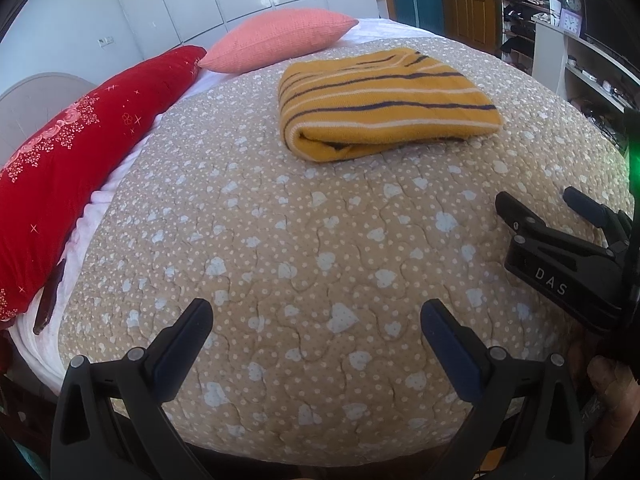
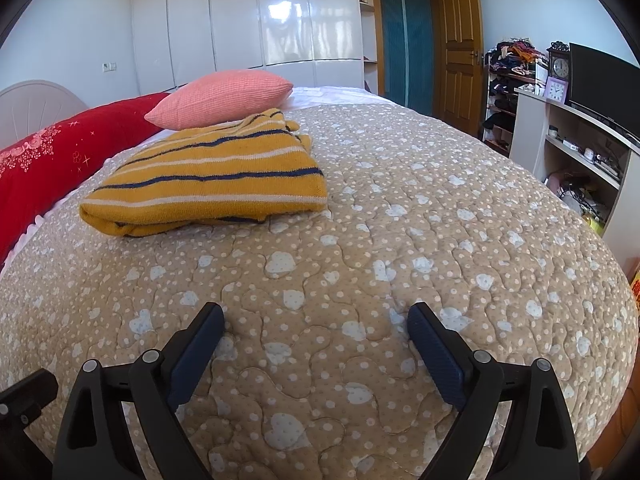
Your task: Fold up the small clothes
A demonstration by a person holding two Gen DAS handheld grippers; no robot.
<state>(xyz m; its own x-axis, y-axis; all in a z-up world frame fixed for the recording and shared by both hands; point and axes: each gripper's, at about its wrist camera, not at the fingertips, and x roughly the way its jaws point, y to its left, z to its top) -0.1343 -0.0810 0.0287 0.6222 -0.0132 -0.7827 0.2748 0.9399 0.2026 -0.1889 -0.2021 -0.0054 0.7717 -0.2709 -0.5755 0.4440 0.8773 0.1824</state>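
Observation:
A mustard-yellow knit garment [image 1: 380,104] with navy and white stripes lies folded into a thick rectangle on the beige quilt [image 1: 300,260]. It rests at the far side of the bed near the pillows, and the right wrist view shows the same garment [image 2: 212,176] at upper left. My left gripper [image 1: 316,316] hovers open over bare quilt, well short of the garment, holding nothing. My right gripper [image 2: 316,320] is open too and empty, also over bare quilt. In the left wrist view the right gripper [image 1: 536,200] shows at the right edge.
A pink pillow [image 1: 280,38] and a long red pillow [image 1: 72,168] lie along the headboard side. White wardrobes [image 2: 248,16] stand behind the bed. A white shelf unit [image 2: 576,148] with clocks and a dark screen stands to the right, beside a wooden door [image 2: 460,44].

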